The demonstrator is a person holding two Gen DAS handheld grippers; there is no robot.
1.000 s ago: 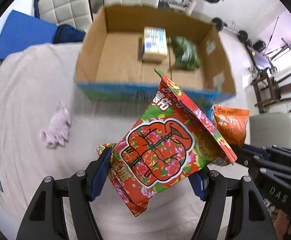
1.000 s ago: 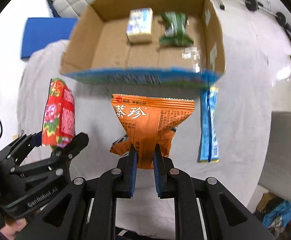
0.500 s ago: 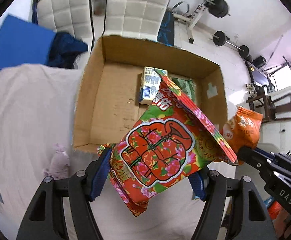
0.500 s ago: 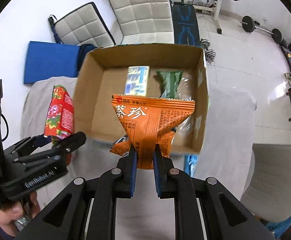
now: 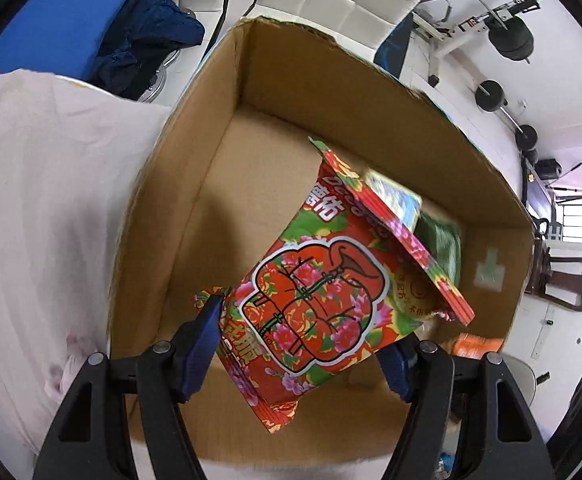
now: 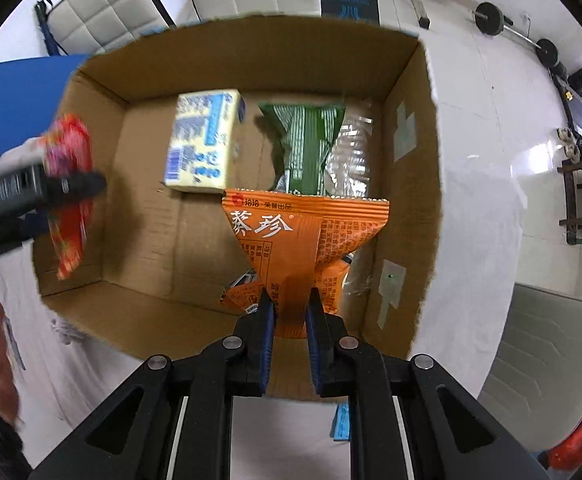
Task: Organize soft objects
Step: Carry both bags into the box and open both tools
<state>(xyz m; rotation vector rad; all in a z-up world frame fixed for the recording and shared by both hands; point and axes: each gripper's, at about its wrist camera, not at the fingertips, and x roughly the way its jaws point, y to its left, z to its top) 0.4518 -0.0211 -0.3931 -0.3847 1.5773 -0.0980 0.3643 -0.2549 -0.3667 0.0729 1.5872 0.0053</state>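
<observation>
Over the cardboard box (image 6: 411, 160), each gripper's jaws clamp a snack bag: red floral bag (image 5: 323, 300), orange bag (image 6: 303, 240).

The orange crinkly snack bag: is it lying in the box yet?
No. The orange crinkly snack bag hangs pinched in the right gripper above the brown cardboard box.

You can read "葵珍" and the brand "洽洽" on the orange snack bag (image 6: 305, 236); other print is too blurred.
</observation>
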